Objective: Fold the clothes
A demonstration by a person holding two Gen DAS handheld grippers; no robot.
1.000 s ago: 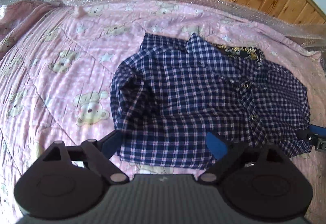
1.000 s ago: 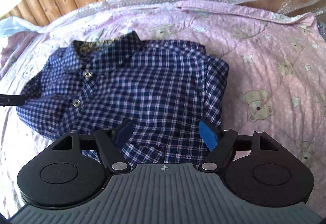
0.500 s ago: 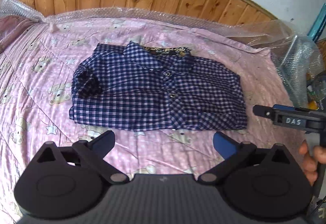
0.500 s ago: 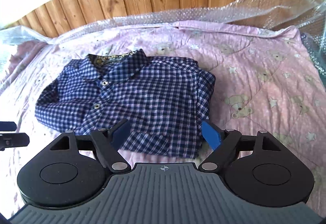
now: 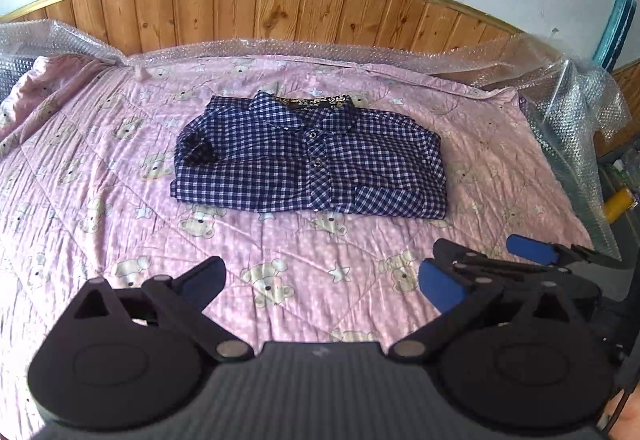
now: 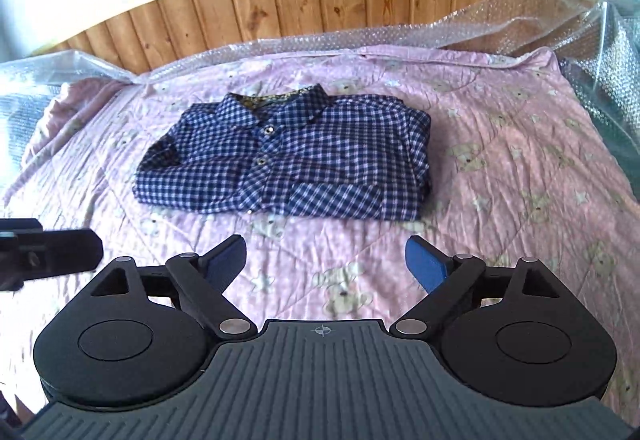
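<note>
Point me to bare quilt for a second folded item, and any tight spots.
Free: the pink quilt between the folded plaid shirt and the bubble wrap at its right edge, and the wide strip left of the shirt. Tight: the near strip, where the open left gripper and open right gripper hover empty.

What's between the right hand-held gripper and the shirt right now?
Only bare quilt: in the right wrist view nothing lies between the open right hand-held gripper and the folded shirt.
</note>
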